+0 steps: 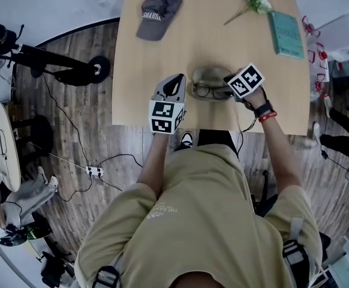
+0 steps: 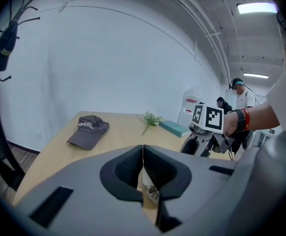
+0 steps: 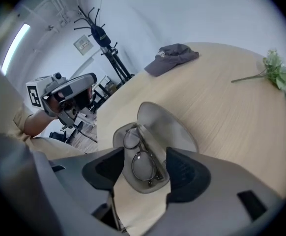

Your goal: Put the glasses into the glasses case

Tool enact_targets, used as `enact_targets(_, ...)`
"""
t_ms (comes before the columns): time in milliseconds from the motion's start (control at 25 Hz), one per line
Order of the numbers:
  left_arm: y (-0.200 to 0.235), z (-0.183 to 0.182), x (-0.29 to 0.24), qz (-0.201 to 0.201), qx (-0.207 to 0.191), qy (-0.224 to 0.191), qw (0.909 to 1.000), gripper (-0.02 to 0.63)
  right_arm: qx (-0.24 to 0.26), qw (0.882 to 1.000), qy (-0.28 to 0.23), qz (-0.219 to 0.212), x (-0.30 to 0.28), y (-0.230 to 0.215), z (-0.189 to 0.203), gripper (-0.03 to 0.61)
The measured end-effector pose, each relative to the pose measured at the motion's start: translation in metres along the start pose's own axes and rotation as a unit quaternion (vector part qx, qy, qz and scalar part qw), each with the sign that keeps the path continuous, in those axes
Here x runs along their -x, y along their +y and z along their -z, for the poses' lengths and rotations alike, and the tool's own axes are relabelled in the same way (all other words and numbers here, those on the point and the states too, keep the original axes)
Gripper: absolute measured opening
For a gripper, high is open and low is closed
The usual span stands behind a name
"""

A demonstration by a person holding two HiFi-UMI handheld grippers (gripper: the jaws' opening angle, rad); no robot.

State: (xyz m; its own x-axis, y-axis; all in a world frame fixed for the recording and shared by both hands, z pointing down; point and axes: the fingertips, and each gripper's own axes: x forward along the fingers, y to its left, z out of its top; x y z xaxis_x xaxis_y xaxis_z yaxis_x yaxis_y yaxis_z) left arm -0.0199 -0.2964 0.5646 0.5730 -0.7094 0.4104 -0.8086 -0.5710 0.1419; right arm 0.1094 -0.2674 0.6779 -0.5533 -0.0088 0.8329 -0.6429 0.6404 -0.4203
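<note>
Your right gripper (image 3: 144,162) gapes wide over the glasses (image 3: 133,139), its jaws partly hiding the open glasses case (image 3: 165,124); your left gripper (image 2: 143,171) is closed, empty.

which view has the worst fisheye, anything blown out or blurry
Left gripper view and right gripper view: heavy fisheye, dark rounded corners; the left one's ceiling light is blown out. Right gripper view: glasses in the case look sharp. Head view: table edges bow slightly, lighting even.

Pale wooden counter (image 1: 138,95) on a wood-plank floor (image 1: 72,137), plain white wall (image 2: 108,58) behind. Strip light (image 2: 256,7) lit on the ceiling. Black coat stand (image 3: 100,36) near the wall; small round table (image 1: 3,143) at the floor's left edge.
</note>
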Motion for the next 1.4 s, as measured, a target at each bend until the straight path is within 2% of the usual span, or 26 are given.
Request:
enact_targets(320,-0.007,-0.021,0.009,0.008,-0.021,-0.017,0.9996,0.025,-0.034,0.991,-0.119,0.048,0.029,0.008,-0.022,0.264)
enact_targets(400,-0.008,-0.027,0.011,0.008,-0.025,-0.021,0.9994,0.025,-0.040,0.986,-0.151,0.066,0.035,0.009,-0.026,0.237)
enact_targets(640,-0.016,-0.042,0.020,0.007,-0.036,-0.035,0.9987,0.025,-0.061,0.962,-0.248,0.099,0.057,0.028,-0.034,0.239)
enact_targets(920,-0.023,-0.057,0.034,0.012,-0.046,-0.065,0.9968,0.025,-0.047,0.911,-0.381,0.148,0.101,0.060,-0.057,0.240)
enact_targets(1080,-0.031,-0.064,0.043,0.024,-0.047,-0.088,0.9947,0.025,-0.025,0.870,-0.456,0.185,0.135,0.076,-0.065,0.221)
enact_targets(1240,-0.035,-0.072,0.049,0.022,-0.054,-0.101,0.9932,0.025,-0.024,0.829,-0.512,0.222,0.167,0.084,-0.063,0.169)
enact_targets(1320,-0.036,-0.076,0.051,0.019,-0.056,-0.106,0.9927,0.025,-0.029,0.816,-0.524,0.241,0.178,0.084,-0.059,0.142)
enact_targets(1400,-0.037,-0.080,0.054,0.019,-0.057,-0.109,0.9922,0.025,-0.031,0.806,-0.532,0.258,0.187,0.086,-0.055,0.084)
